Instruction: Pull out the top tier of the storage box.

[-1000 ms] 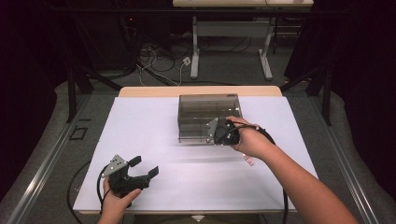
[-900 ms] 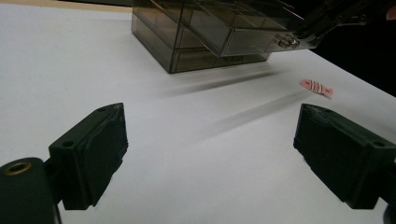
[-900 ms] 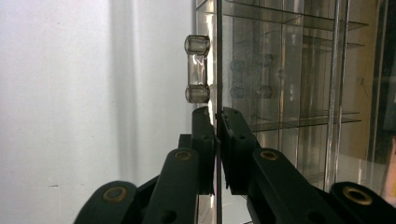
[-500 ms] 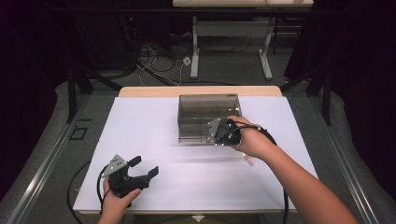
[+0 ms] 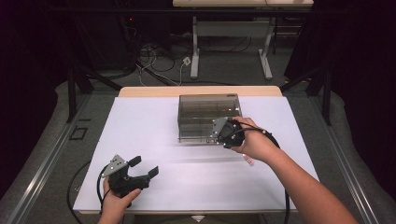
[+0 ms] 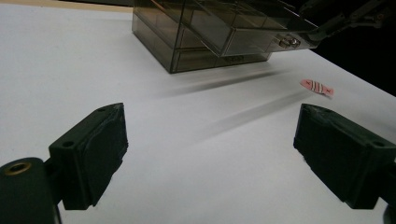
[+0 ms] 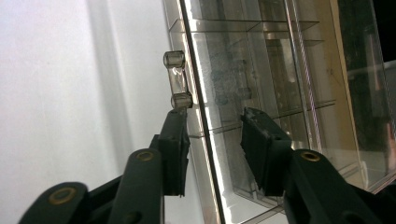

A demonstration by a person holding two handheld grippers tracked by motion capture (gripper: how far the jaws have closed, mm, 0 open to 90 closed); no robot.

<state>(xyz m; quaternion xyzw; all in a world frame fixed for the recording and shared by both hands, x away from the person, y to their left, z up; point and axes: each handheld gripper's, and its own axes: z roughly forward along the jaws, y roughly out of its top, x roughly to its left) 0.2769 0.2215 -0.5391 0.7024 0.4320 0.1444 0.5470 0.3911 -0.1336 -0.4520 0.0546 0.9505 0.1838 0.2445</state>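
Note:
A smoky clear drawer box (image 5: 205,109) stands on the white table (image 5: 140,121). Its top drawer (image 6: 247,37) is pulled partly out. My right gripper (image 5: 219,135) is at the drawer's front. Its jaws have just been opening and now straddle the drawer's front wall (image 7: 215,121) without pressing on it. The clear handle (image 7: 176,79) sits just past the tip of one jaw. My left gripper (image 5: 144,166) rests near the table's front left, open, with bare table between its jaws (image 6: 210,140).
A small pink striped piece (image 5: 248,160) lies on the table beside the right hand, also seen ahead of the left gripper (image 6: 317,87). Desk legs and cables (image 5: 187,60) stand on the floor beyond the table's far edge.

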